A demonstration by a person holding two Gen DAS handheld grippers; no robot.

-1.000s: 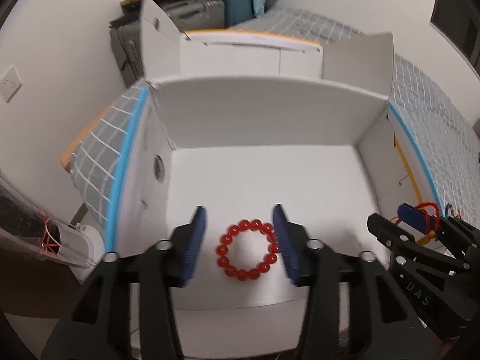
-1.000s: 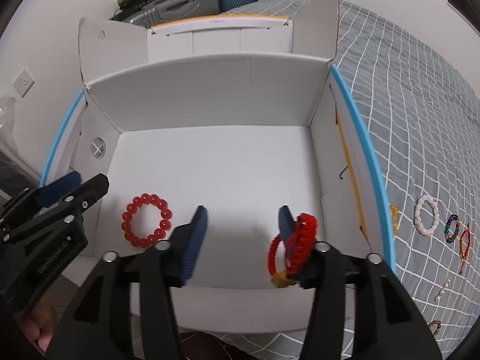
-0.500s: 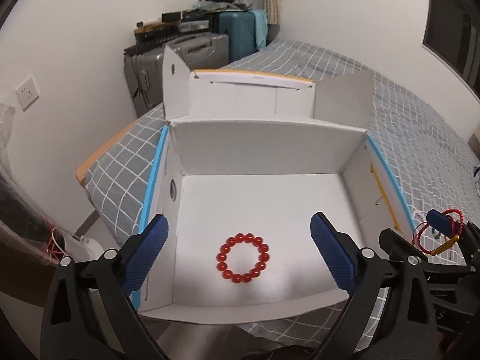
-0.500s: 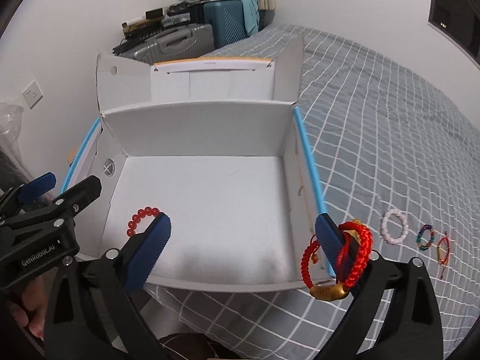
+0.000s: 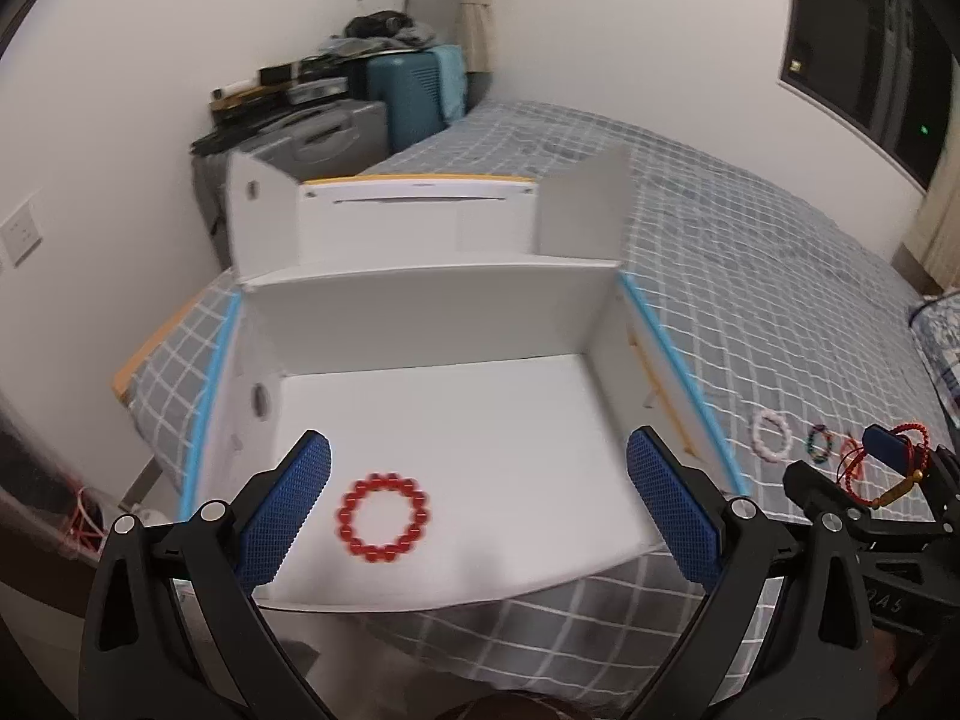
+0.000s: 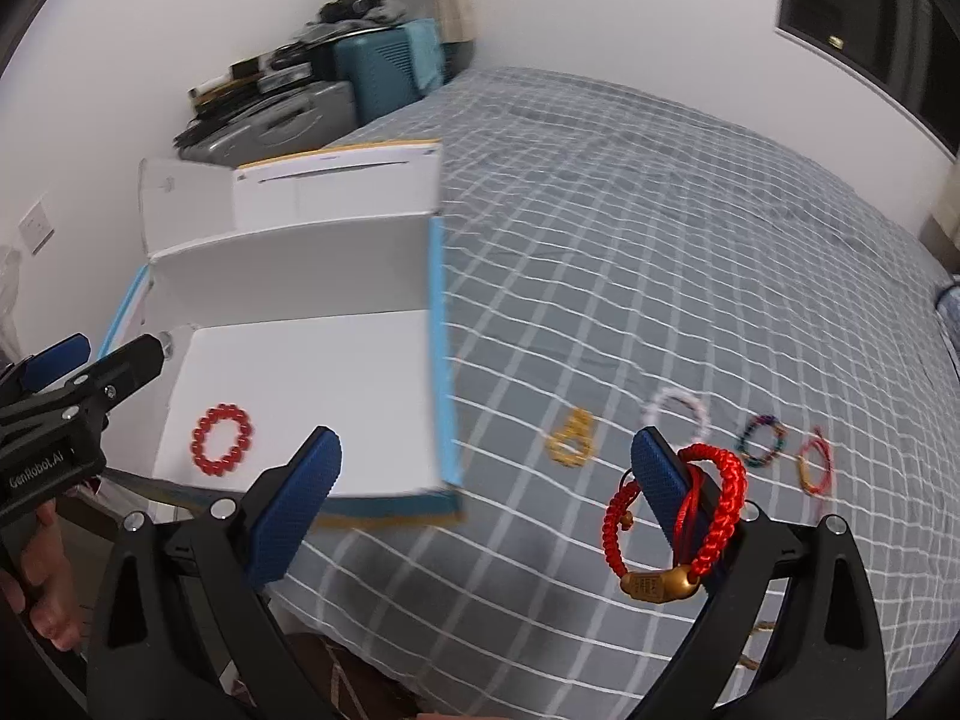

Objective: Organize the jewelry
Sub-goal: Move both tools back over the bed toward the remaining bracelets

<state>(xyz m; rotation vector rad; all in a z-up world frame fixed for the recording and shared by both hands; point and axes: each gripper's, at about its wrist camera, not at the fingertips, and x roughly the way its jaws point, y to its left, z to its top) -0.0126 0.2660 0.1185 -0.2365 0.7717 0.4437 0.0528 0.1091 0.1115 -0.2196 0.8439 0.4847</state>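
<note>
A red bead bracelet (image 5: 384,517) lies on the floor of the open white box (image 5: 432,300); it also shows in the right wrist view (image 6: 222,439). My left gripper (image 5: 477,510) is open and empty, above the box's front. My right gripper (image 6: 486,489) is open over the bed, right of the box (image 6: 288,270). A red woven cord bracelet with a gold charm (image 6: 684,519) hangs looped around its right finger. A gold bracelet (image 6: 573,439), a white one (image 6: 675,411), a multicoloured one (image 6: 762,441) and a red-gold one (image 6: 815,461) lie on the bedspread.
The box sits at the corner of a bed with a grey checked cover (image 6: 660,240). Suitcases and clutter (image 5: 336,114) stand against the far wall. The bed edge runs below both grippers. My right gripper also shows at the right of the left wrist view (image 5: 888,480).
Both grippers opened wide and pulled back up from the box. The red bead bracelet stays on the box floor. My right gripper swung right over the bed, the cord bracelet still hanging on its finger.
</note>
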